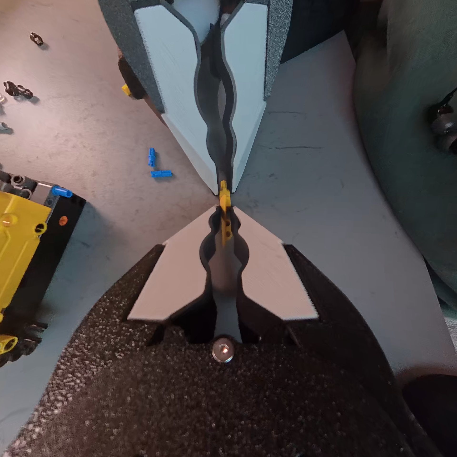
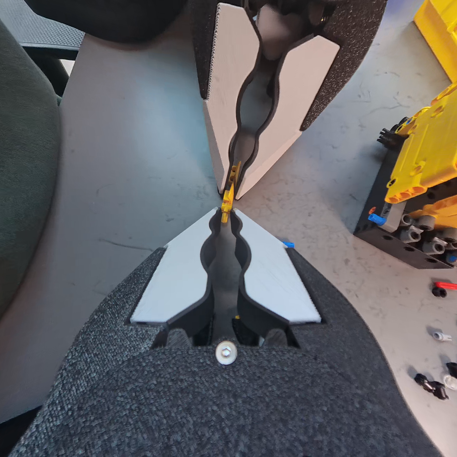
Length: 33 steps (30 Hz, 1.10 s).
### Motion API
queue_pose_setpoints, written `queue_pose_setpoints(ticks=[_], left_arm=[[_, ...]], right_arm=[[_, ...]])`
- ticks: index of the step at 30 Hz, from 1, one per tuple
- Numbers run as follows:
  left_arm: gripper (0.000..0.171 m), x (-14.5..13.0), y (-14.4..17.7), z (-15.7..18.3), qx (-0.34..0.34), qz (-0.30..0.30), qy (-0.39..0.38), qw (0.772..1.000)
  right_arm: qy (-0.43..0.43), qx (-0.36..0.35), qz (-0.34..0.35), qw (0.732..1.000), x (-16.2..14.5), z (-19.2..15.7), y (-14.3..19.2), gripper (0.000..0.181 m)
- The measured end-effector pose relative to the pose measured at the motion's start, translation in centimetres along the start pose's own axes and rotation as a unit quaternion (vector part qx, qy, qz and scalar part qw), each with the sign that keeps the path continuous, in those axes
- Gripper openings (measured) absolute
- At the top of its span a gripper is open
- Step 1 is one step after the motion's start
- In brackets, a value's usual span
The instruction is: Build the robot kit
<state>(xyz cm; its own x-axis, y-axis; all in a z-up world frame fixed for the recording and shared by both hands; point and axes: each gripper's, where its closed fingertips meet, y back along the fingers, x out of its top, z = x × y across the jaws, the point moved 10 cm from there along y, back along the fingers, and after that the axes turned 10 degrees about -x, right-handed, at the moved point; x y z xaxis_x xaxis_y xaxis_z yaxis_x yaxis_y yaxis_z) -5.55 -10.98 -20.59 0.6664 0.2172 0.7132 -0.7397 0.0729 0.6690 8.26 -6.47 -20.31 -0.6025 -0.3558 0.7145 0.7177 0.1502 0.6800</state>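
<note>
The left gripper [image 1: 224, 223] is clamped on a small yellow beam [image 1: 226, 228] with holes. The right gripper [image 2: 226, 215], coming from twelve o'clock in the left wrist view, is pinched on a yellow pin [image 2: 226, 210]. The two yellow pieces meet tip to tip above the grey table [image 1: 309, 197], apparently joined or nearly so; how deeply the pin seats is hidden by the fingertips. Two blue pins [image 1: 158, 168] lie at ten o'clock. A yellow-and-black brick model [image 2: 420, 185] stands at three o'clock in the right wrist view, cut off by the frame. Small dark loose parts [image 2: 431, 387] are blurred.
</note>
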Motion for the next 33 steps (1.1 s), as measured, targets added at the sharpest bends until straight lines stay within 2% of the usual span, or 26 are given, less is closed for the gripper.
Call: queue_pose_setpoints(ticks=[10,17,33], left_arm=[[0.005,0.0,0.1,-0.6,-0.033,0.005,0.036,0.999],[0.006,0.0,0.1,-0.5,-0.026,0.014,0.066,0.997],[0.006,0.6,-0.3,1.0,0.037,0.015,0.014,0.999]], right_arm=[[0.029,-0.017,0.003,0.999,0.5,-0.4,-0.2,0.002],[0.042,-0.026,-0.002,0.999,0.5,-0.6,-0.1,0.004],[-0.009,-0.003,0.021,1.000,-0.2,-0.2,0.2,0.007]])
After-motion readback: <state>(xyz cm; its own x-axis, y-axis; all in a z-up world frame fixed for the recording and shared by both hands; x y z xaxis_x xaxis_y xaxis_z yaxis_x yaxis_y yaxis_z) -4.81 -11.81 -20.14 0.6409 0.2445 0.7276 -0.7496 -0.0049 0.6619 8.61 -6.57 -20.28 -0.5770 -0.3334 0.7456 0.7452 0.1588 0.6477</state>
